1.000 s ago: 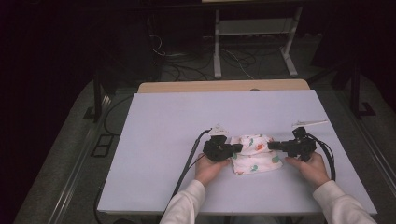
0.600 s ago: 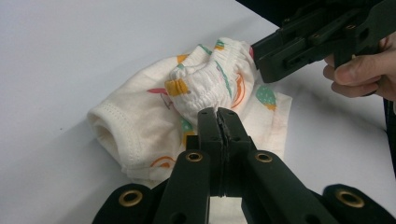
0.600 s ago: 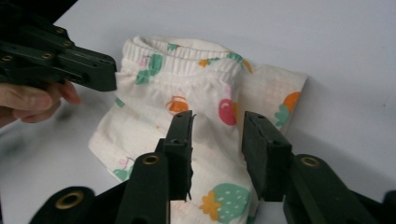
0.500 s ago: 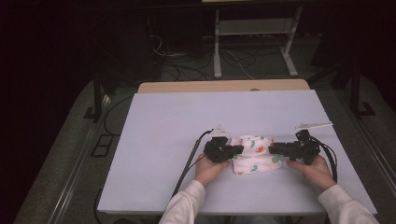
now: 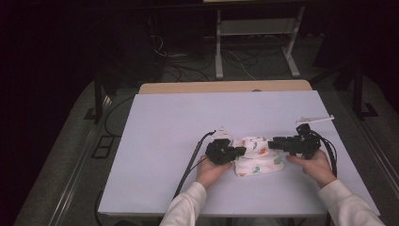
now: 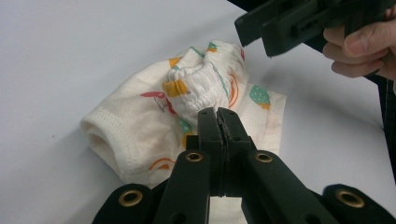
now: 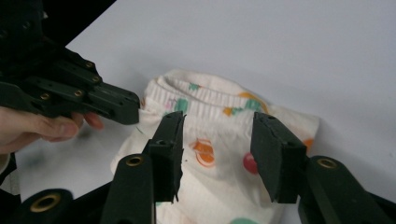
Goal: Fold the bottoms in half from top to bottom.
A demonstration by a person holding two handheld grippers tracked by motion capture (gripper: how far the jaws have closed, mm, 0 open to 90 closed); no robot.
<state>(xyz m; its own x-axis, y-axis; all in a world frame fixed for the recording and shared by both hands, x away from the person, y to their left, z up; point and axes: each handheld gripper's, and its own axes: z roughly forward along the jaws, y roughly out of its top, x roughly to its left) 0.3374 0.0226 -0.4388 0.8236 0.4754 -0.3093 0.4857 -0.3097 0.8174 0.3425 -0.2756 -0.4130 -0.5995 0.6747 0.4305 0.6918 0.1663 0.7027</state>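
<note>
A small white garment (image 5: 256,160) with coloured prints lies crumpled on the white table (image 5: 179,122), near its front edge. My left gripper (image 5: 240,150) is at its left side. In the left gripper view that gripper (image 6: 218,114) is shut on the gathered elastic edge of the garment (image 6: 140,121). My right gripper (image 5: 272,142) reaches in from the right. Its jaws have just been opening and now stand apart over the garment (image 7: 219,154), with the pads off the cloth. The right gripper (image 7: 217,123) faces the left gripper (image 7: 126,105) closely.
A thin white strip (image 5: 315,119) lies on the table behind the right hand. A wooden board (image 5: 226,87) runs along the table's far edge. A black cable (image 5: 190,162) trails from the left gripper off the front. Beyond the table stand a metal frame (image 5: 254,42) and floor cables.
The right gripper's jaws have parted and let go of the garment's right side. The left gripper has stayed shut on the cloth, in the same place.
</note>
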